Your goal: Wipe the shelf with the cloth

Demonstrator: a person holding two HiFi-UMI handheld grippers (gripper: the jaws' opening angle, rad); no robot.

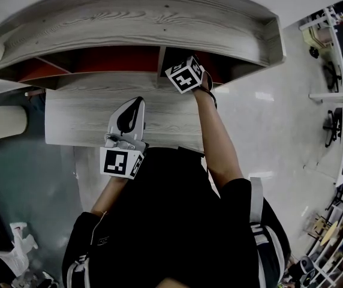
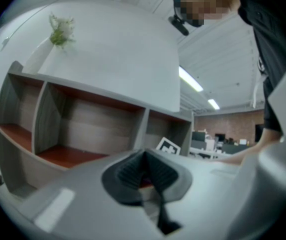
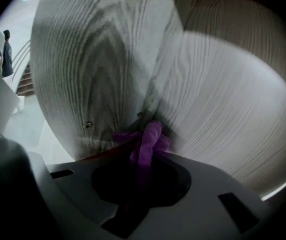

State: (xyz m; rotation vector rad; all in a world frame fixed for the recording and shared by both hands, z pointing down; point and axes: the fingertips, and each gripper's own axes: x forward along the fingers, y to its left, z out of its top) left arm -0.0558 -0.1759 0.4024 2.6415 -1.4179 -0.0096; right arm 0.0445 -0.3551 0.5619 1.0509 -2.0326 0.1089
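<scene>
The grey wood shelf [image 1: 159, 23] has compartments with red-brown floors. My right gripper [image 1: 184, 75] reaches into the right compartment, its jaws hidden there in the head view. In the right gripper view that gripper [image 3: 143, 160] is shut on a purple cloth [image 3: 148, 140], which presses into the corner where the wood walls [image 3: 223, 99] meet. My left gripper [image 1: 137, 104] hangs over the lower ledge [image 1: 75, 122] close to the person's body. Its black pads [image 2: 133, 174] meet with nothing between them, and it faces the shelf [image 2: 78, 124]. The right gripper's marker cube [image 2: 168, 146] shows beyond.
A small plant [image 2: 60, 29] stands on the shelf top. White cylinders [image 1: 0, 125] lie at the left and a white bag [image 1: 18, 245] at the lower left. Pale floor [image 1: 267, 119] stretches right toward racks and desks [image 1: 339, 101].
</scene>
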